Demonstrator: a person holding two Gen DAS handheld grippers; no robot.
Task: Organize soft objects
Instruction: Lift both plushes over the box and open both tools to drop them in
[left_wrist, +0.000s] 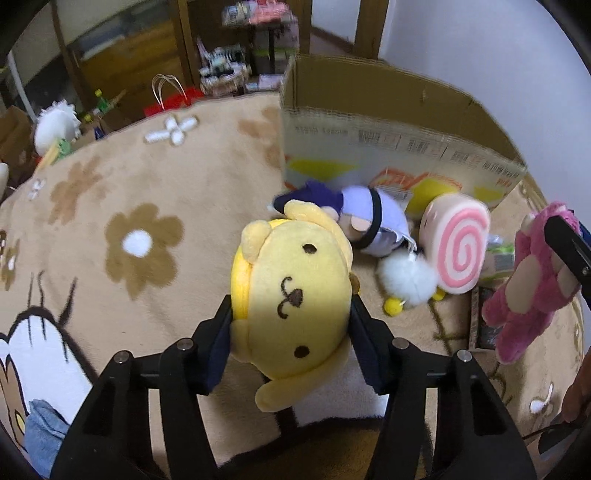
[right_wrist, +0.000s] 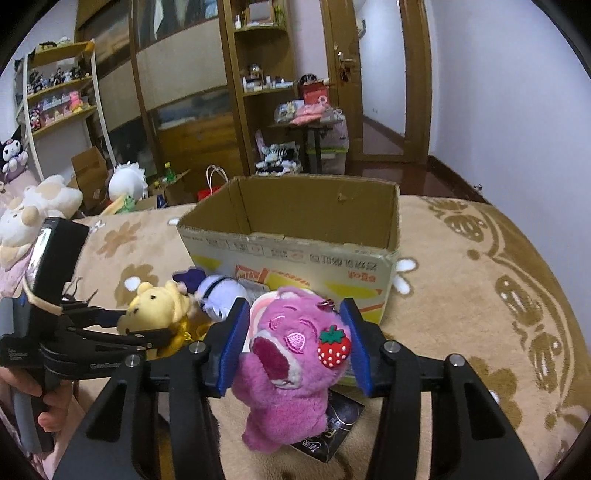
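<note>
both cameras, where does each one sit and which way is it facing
Left wrist: sits on the left gripper, looks along its fingers over the yellow dog plush it clamps toward the cardboard box; the right gripper's finger shows at right.
Right wrist: sits on the right gripper, looks over the pink bear plush it clamps into the box; the left gripper and a hand show at left.
Shared: box, both plushes, blanket.
</note>
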